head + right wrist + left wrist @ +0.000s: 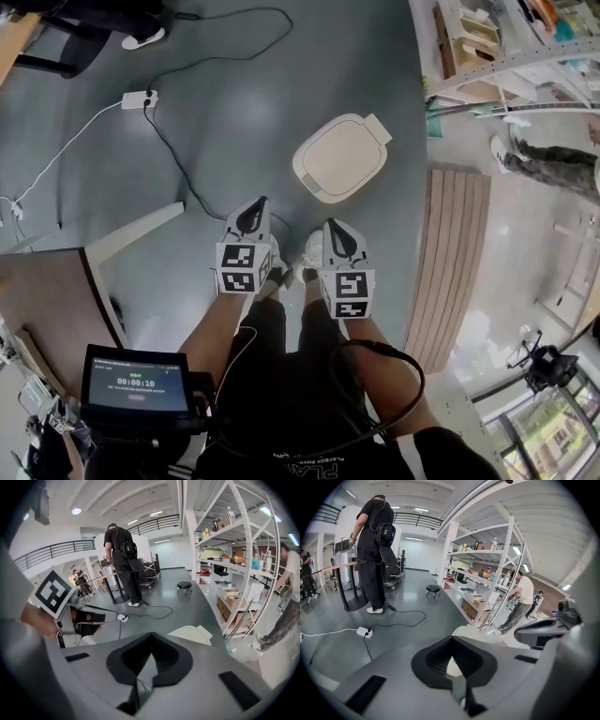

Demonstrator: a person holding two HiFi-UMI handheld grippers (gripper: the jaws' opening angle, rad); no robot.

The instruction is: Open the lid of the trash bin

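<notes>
The trash bin (342,157) stands on the grey floor ahead of me, its cream lid down flat, hinge tab toward the shelves. Both grippers hover side by side over my feet, short of the bin. My left gripper (250,217) has its jaws shut with nothing held, and so does my right gripper (338,238). In the left gripper view the bin (464,631) peeks just past the closed tips of the left gripper (451,640). The right gripper view shows the lid (193,634) ahead and right of the right gripper (150,636).
A black cable (178,178) runs from a white power strip (139,98) toward my feet. A wooden table (47,281) is at the left, a slatted wooden board (455,253) at the right, and shelving (487,42) behind the bin. One person (553,167) stands by the shelves, another person (372,550) farther off.
</notes>
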